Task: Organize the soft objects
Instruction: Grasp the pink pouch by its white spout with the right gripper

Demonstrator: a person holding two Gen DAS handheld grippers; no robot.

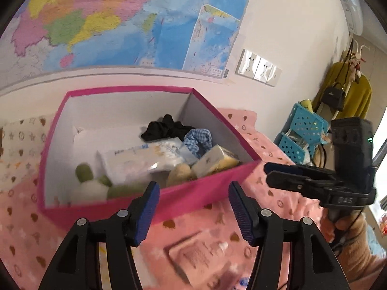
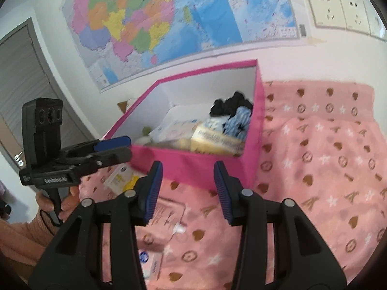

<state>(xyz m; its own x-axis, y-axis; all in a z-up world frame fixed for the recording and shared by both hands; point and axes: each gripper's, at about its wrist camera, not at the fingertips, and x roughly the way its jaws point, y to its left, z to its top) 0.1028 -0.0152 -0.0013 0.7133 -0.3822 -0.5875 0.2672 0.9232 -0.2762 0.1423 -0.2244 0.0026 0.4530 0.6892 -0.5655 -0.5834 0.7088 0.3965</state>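
A pink box [image 1: 208,181] with a grey inside stands on a pink blanket [image 1: 278,200] against the wall. In it lie a black cloth [image 1: 164,128], a blue checked cloth [image 1: 198,140], tissue packs [image 1: 145,157], a yellow pack [image 1: 215,162] and a green and white plush [image 1: 94,186]. My left gripper [image 1: 193,188] hovers open and empty just in front of the box's near wall. My right gripper [image 2: 188,169] is also open and empty, before the box [image 2: 257,133]. A flat pink packet [image 2: 167,212] and a yellow-white packet [image 2: 121,178] lie on the blanket [image 2: 314,169] below the grippers.
Blue perforated baskets [image 1: 302,130] stand right of the bed, with a yellow garment [image 1: 358,91] and a black bag [image 1: 332,94] hanging behind. A map [image 1: 108,19] and sockets [image 1: 258,67] are on the wall. A grey door [image 2: 19,84] is at the left. A hand [image 2: 48,203] holds the left gripper's handle.
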